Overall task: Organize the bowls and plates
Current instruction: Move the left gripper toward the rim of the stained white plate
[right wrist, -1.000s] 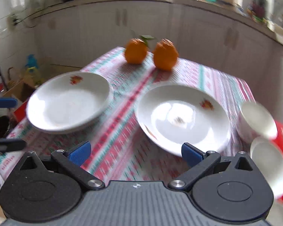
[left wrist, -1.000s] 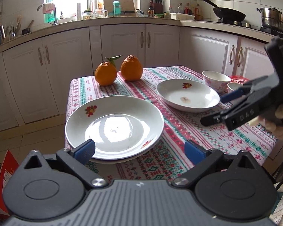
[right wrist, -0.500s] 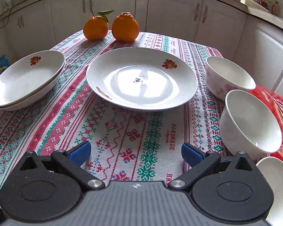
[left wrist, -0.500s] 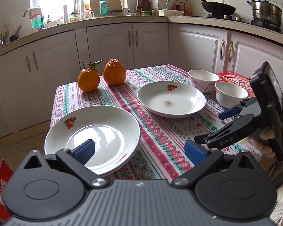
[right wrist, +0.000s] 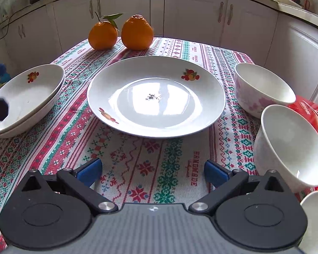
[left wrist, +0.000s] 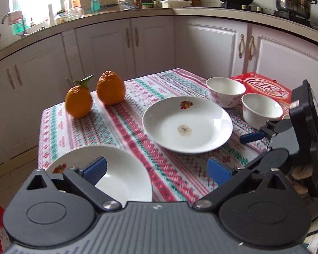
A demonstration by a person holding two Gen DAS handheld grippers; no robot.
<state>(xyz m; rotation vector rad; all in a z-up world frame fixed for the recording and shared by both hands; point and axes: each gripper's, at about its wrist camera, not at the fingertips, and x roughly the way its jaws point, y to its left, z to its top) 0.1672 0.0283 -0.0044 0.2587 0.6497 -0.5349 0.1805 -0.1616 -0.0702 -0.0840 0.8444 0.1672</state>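
Plate (right wrist: 156, 97) lies mid-counter, just beyond our right gripper (right wrist: 152, 172); both it and our left gripper (left wrist: 156, 168) are released. Stacked plates (right wrist: 25, 97) overhang the left edge; a nudge could tip them off.

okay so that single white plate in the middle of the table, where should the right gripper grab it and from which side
Pinch the near rim of the single plate, coming in low from the table edge straight ahead of the right gripper. The plate is shallow and wide, so only its thin, slightly raised rim fits between the open jaws. The near edge looks unobstructed; bowls crowd its right.
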